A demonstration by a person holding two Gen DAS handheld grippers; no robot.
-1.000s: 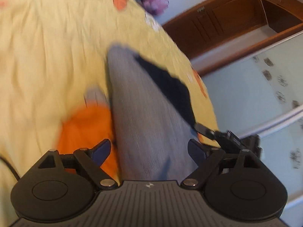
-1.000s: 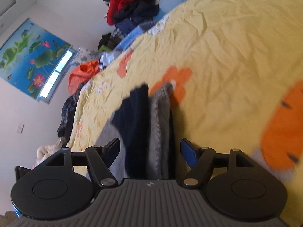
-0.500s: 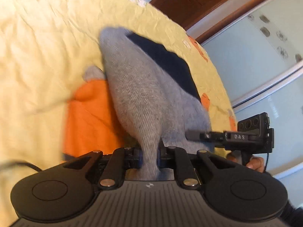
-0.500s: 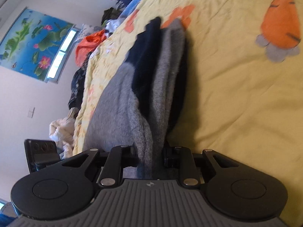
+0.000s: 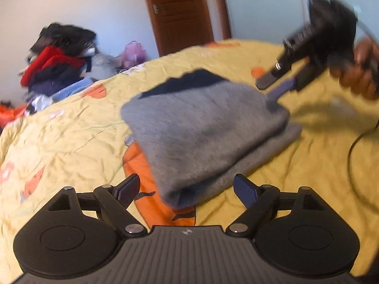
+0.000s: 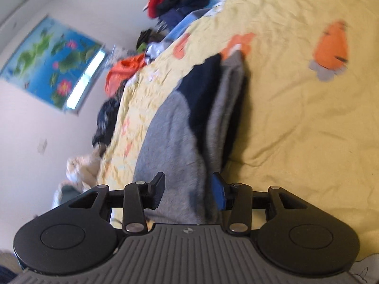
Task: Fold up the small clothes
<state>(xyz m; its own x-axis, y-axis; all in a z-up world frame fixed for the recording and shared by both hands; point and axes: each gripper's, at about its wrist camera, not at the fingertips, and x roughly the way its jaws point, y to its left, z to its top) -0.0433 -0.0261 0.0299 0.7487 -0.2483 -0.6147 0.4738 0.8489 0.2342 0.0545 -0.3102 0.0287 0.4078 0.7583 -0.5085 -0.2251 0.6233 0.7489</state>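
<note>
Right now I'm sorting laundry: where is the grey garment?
The grey garment lies folded on the yellow bedspread, centre of the left wrist view, partly covering an orange print.

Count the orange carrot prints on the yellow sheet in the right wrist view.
1 clear: the orange carrot print, upper right, beyond the folded grey garment. Smaller blurred orange patches sit further back; more may be hidden.

Soft daylight fills the room, brightest on the pale wall (image 6: 35, 127) and the yellow bedspread (image 5: 71, 127). Both fisheye views bend straight lines toward their edges. Motion blur smears the clothes pile (image 5: 56, 59) and the right gripper (image 5: 281, 82), which casts a soft shadow on the bedspread's right edge.
</note>
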